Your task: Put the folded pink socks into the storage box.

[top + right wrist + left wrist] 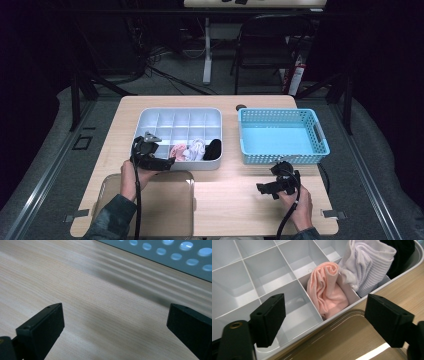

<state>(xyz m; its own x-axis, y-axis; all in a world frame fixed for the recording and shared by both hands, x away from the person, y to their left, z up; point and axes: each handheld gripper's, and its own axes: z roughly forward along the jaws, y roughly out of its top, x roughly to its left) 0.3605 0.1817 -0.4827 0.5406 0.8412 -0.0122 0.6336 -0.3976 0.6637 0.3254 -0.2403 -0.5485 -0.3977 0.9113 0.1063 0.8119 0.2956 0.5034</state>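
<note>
A grey divided tray (180, 111) sits mid-table. Its front row holds a rolled pink sock (178, 151), a white sock (198, 149) and a black sock (213, 149), each in its own compartment. My left gripper (167, 162) hovers at the tray's front edge, pointing right toward the pink sock. In the left gripper view the jaws (324, 320) stand wide open, with nothing between them; the pink sock (327, 290) lies just beyond, with the white sock (367, 262) and black sock (402, 250) behind it. My right gripper (262, 189) is open over bare wood (115, 325).
An empty blue perforated basket (280, 112) stands to the right of the tray; its wall (175, 257) is in the right gripper view. A clear plastic lid (150, 200) lies at the table's front left, under my left forearm. A chair stands beyond the table.
</note>
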